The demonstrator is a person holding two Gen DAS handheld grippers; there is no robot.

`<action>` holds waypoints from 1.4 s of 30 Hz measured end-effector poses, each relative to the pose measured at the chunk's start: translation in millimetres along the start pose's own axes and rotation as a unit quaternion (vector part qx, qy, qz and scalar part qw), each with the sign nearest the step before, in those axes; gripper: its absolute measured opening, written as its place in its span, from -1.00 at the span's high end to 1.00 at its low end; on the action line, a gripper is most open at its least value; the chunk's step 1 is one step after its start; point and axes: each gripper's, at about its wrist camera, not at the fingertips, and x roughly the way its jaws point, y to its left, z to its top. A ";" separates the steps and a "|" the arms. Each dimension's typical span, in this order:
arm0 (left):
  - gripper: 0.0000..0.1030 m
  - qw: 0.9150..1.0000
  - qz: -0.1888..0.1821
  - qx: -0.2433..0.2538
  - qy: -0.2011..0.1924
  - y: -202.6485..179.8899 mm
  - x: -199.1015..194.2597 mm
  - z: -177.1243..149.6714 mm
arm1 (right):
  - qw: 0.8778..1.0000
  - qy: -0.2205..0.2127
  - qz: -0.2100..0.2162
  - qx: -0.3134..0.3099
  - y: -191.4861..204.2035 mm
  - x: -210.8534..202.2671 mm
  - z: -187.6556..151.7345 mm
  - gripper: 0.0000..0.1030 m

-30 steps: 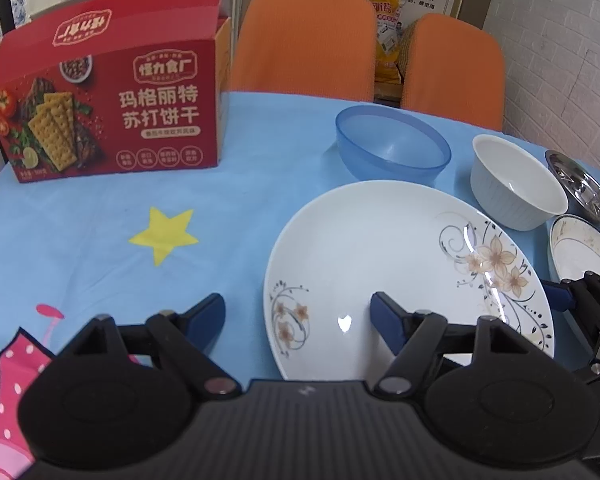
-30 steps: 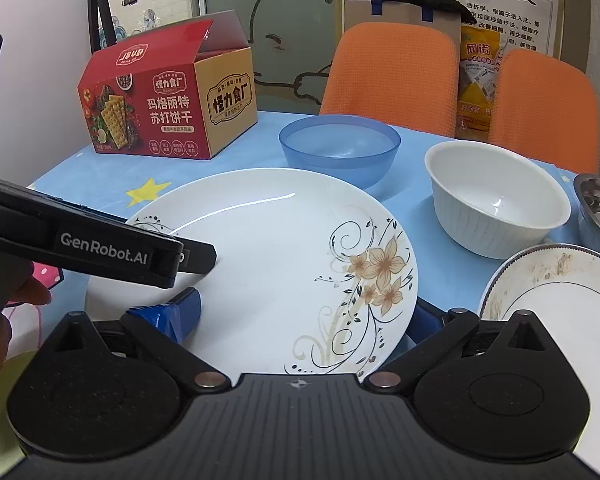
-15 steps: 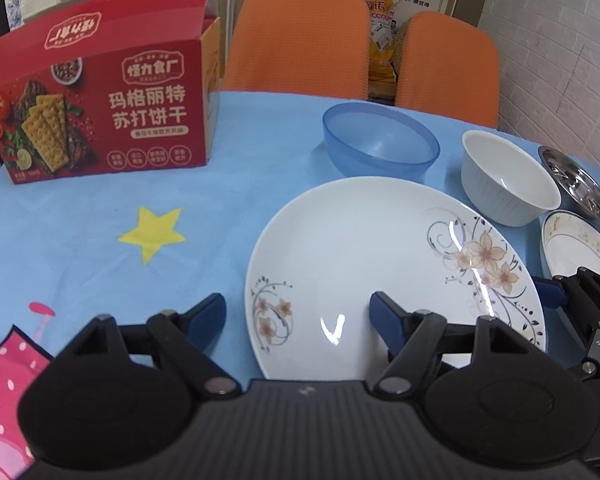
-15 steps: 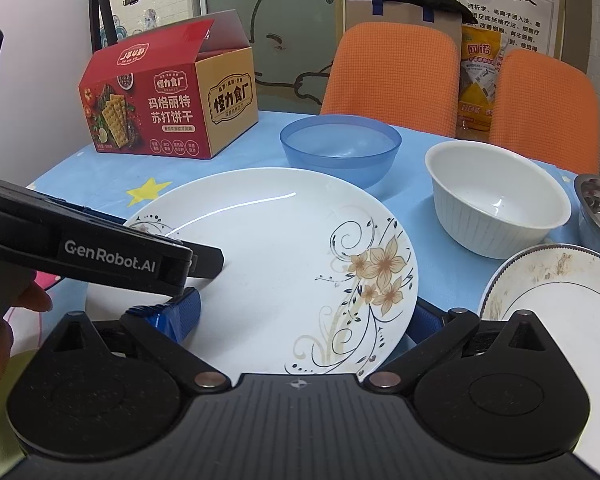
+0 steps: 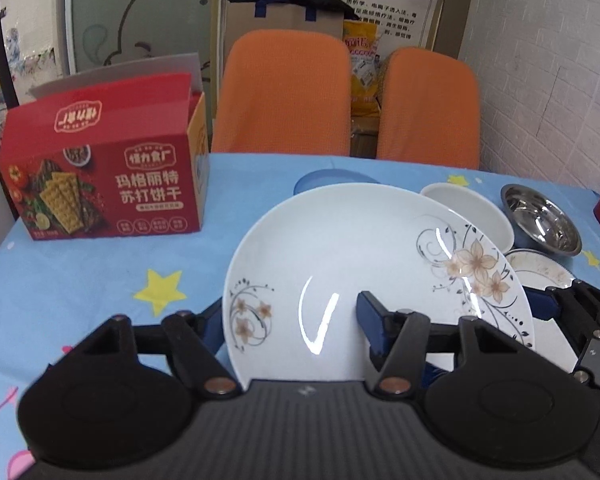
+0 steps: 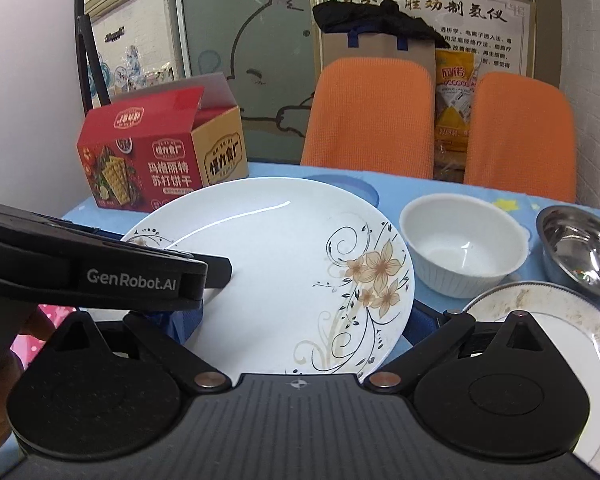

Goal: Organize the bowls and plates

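Left gripper [image 5: 290,316] view: fingers spread wide, left finger under plate [image 5: 364,272] rim, right finger on top face; clamped or not, cannot tell. Plate tilted up off tablecloth [image 5: 80,264]. Cracker box [image 5: 104,184] far ahead left. White bowl [image 5: 470,210] and steel bowl [image 5: 542,220] ahead right, small dirty plate [image 5: 540,274] nearer.

Right gripper [image 6: 302,322] view: fingers apart, straddling plate [image 6: 276,264] edge, grip unclear. White bowl [image 6: 462,250] just right of plate, steel bowl [image 6: 584,250] beyond, dirty plate [image 6: 572,332] beside right finger. Left gripper body [image 6: 100,272] crosses from left.

You had a white plate [image 5: 340,248] with tan flowers between your tongs, red cracker box [image 5: 108,188] off left, blue starry tablecloth [image 5: 80,272].
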 end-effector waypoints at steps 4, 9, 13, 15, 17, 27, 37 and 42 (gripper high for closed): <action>-0.14 1.000 -0.007 -0.003 -0.009 -2.5 -24.9 -8.5 | 1.000 -0.013 -0.004 -0.004 6.8 -27.4 0.8 -0.73; -0.14 1.000 -0.014 -0.005 -0.007 -4.8 -56.9 -35.6 | 1.000 -0.016 -0.005 0.005 19.0 -60.2 -16.3 -0.73; -0.14 1.000 -0.018 -0.006 0.001 -5.7 -80.3 -70.5 | 1.000 -0.013 -0.007 0.013 31.7 -86.7 -40.9 -0.74; -0.14 1.000 -0.018 -0.008 0.012 -6.4 -87.0 -89.8 | 1.000 -0.006 -0.006 0.017 38.1 -97.0 -56.6 -0.74; -0.15 1.000 -0.014 -0.008 0.023 -7.7 -91.5 -107.8 | 1.000 0.005 -0.006 0.023 43.7 -104.4 -72.0 -0.74; -0.15 0.999 -0.004 -0.019 0.045 2.5 -87.4 -139.9 | 0.999 0.032 0.007 0.029 57.7 -99.3 -109.0 -0.75; -0.33 0.999 -0.023 -0.036 -0.005 13.9 -108.5 -129.1 | 0.999 0.018 0.003 0.038 40.6 -101.8 -106.9 -0.71; -0.43 0.999 -0.027 -0.035 -0.014 10.8 -113.5 -120.3 | 0.998 -0.006 0.006 0.062 27.9 -117.8 -102.3 -0.72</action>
